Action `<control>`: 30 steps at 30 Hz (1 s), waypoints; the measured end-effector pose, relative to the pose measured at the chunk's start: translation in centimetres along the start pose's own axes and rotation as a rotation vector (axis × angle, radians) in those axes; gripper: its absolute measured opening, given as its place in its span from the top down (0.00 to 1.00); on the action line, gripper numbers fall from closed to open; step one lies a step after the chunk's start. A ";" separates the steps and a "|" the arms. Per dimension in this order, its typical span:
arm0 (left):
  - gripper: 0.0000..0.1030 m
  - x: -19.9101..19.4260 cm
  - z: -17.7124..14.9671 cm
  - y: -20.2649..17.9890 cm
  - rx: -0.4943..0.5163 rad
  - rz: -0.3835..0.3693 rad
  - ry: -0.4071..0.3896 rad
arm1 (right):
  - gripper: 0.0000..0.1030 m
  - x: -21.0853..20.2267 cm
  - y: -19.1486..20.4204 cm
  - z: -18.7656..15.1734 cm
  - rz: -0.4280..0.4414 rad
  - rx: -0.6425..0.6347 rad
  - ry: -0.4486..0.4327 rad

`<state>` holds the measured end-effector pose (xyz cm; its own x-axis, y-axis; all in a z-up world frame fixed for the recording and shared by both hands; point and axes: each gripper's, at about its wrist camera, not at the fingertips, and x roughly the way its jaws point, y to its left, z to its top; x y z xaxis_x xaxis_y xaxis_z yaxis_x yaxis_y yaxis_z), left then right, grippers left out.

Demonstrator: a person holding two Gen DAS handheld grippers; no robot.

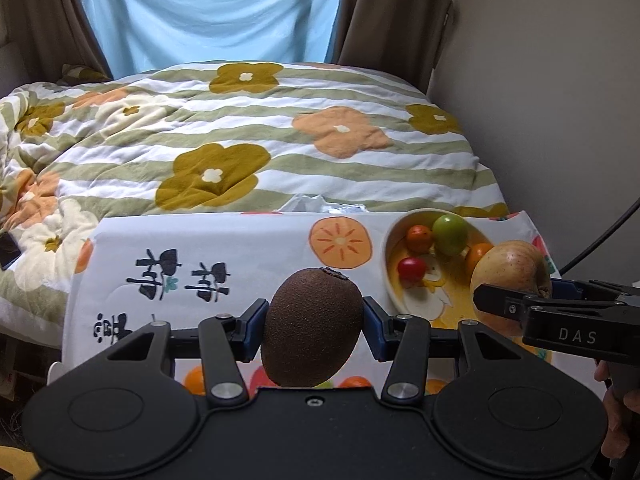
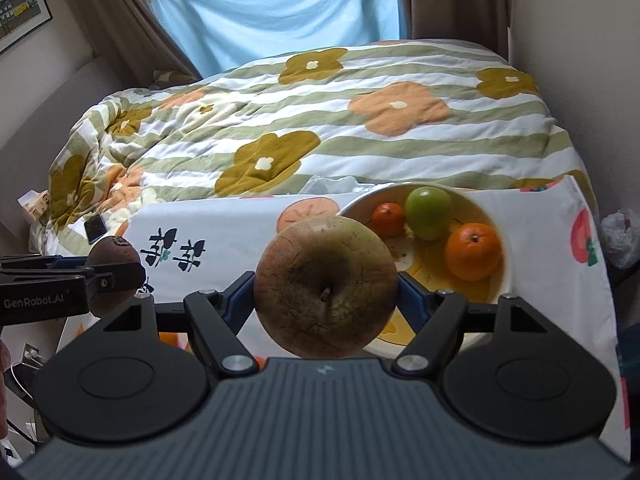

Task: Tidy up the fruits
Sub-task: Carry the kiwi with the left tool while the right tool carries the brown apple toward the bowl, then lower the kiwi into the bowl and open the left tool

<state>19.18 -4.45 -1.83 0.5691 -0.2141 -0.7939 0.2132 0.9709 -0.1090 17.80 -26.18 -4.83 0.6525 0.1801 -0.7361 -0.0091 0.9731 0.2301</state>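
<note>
My left gripper (image 1: 314, 322) is shut on a brown kiwi (image 1: 312, 326) and holds it above the printed cloth, left of the bowl. My right gripper (image 2: 326, 294) is shut on a large yellow-brown apple (image 2: 326, 286) at the bowl's near edge. The apple also shows in the left wrist view (image 1: 510, 276), the kiwi in the right wrist view (image 2: 114, 258). The cream bowl (image 2: 506, 264) holds a green fruit (image 2: 428, 212), an orange (image 2: 474, 250) and a small orange fruit (image 2: 388, 214). A red tomato (image 1: 411, 268) shows in the left wrist view.
The table is covered by a white cloth (image 1: 240, 248) printed with fruit and black characters. Behind it lies a bed with a striped floral quilt (image 1: 248, 140). A phone (image 2: 95, 228) lies on the quilt at left. A wall stands at right.
</note>
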 end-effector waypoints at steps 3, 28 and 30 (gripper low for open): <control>0.48 0.9 0.1 -2.5 0.023 -0.028 0.004 | 0.14 -0.7 -2.7 -0.2 -0.031 0.020 -0.006; 0.48 15.9 -0.8 -13.4 0.256 0.017 0.115 | 0.14 2.2 -14.5 -1.2 -0.059 0.055 0.024; 0.47 16.3 -0.8 -13.6 0.273 0.024 0.118 | 0.14 2.2 -14.5 -1.2 -0.060 0.056 0.024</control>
<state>24.89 -21.03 -13.79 0.4834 -0.1623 -0.8602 0.4159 0.9072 0.0625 18.47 -39.68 -10.58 0.6321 0.1259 -0.7646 0.0726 0.9727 0.2203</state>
